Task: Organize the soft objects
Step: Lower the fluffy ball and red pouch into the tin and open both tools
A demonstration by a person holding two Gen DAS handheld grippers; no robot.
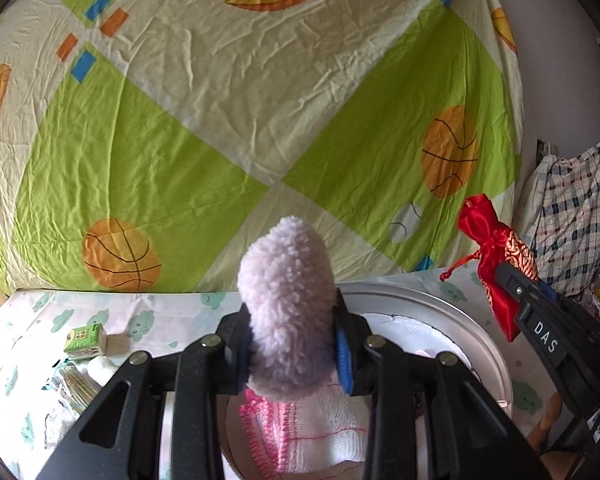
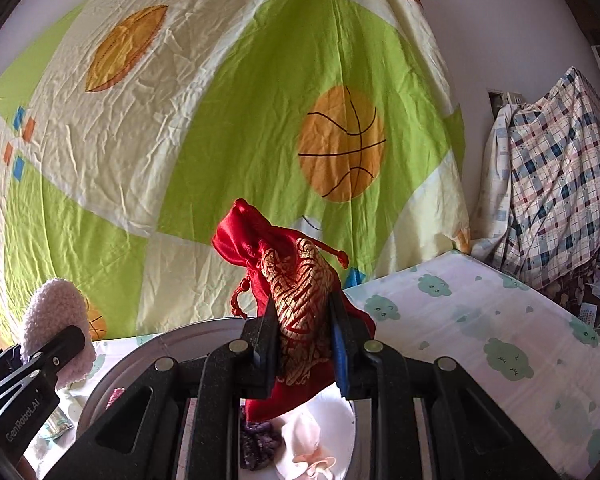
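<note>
My left gripper (image 1: 290,344) is shut on a fluffy pale lilac soft object (image 1: 286,300) with a pink and white knitted part (image 1: 300,436) hanging below it, held over a round silver basin (image 1: 476,336). My right gripper (image 2: 302,344) is shut on a red drawstring pouch with gold pattern (image 2: 296,292), held above the same basin (image 2: 112,380). The pouch also shows in the left wrist view (image 1: 496,256), and the lilac object in the right wrist view (image 2: 56,320). In the basin lie a purple fabric item (image 2: 260,444) and a pale pink item (image 2: 312,440).
A table with a cloud-print cloth (image 2: 480,328) holds the basin. A small green box (image 1: 85,338) and packets (image 1: 72,384) lie at its left. A green and cream sheet with basketballs (image 1: 228,120) hangs behind. A plaid cloth pile (image 2: 552,176) is at the right.
</note>
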